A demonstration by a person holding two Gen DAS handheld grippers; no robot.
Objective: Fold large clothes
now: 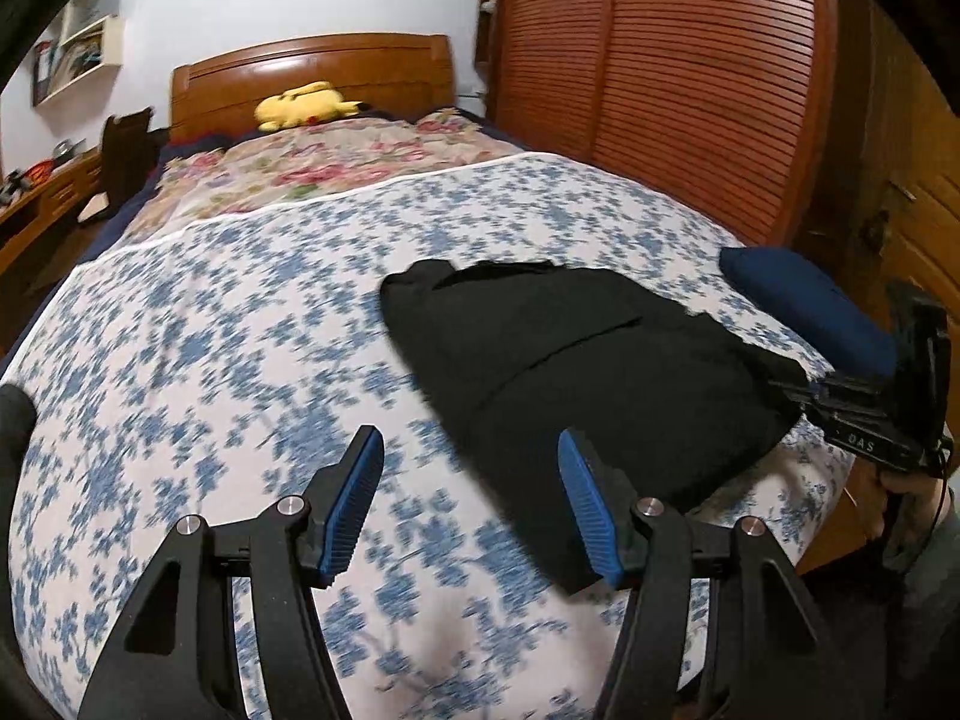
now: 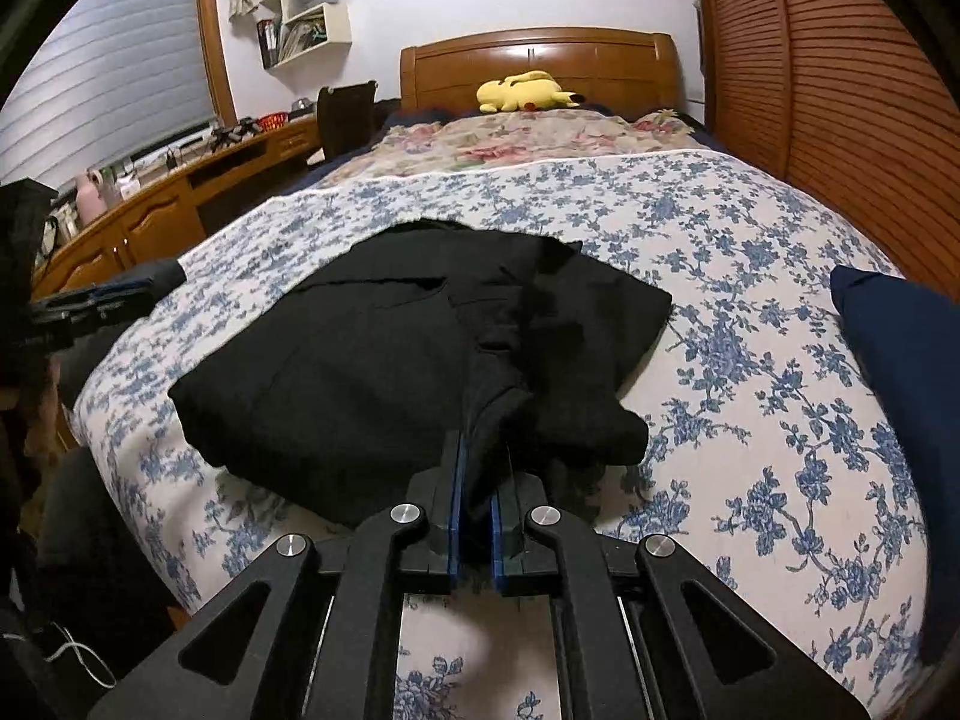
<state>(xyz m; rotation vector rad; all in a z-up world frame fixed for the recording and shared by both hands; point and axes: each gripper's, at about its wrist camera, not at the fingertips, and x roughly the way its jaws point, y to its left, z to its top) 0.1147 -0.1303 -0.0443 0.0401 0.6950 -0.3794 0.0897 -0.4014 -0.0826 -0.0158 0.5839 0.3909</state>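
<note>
- Far left in the right wrist view, a wooden desk (image 2: 174,204) runs along the wall under a window blind (image 2: 102,66), with white shelves (image 2: 309,18) higher up.
- Left gripper (image 1: 471,450) hangs over the bed (image 1: 210,330), its blue pads (image 1: 354,507) spread wide with nothing between them, only the blue-flowered sheet below.
- The right-hand finger of that gripper overlaps the near edge of the garment (image 1: 576,360) in the picture; I cannot tell whether it touches the cloth.
- The garment, black and partly folded, lies flat on the sheet near the foot of the bed, toward the right side in the left wrist view.
- At the head of the bed, a yellow plush (image 2: 519,91) rests against the wooden headboard (image 2: 540,57), above a pink floral quilt (image 2: 510,141).
- Right gripper (image 2: 478,450) is closed tight on the garment's near edge: a bunch of black cloth is pinched between its blue pads (image 2: 454,510).
- From the left wrist view, that gripper comes in from the right at the garment's edge.
- Just right of the garment, a navy pillow (image 2: 900,360) sits at the bed's edge.
- Far right, a slatted wooden wardrobe (image 2: 840,72) lines the wall.
</note>
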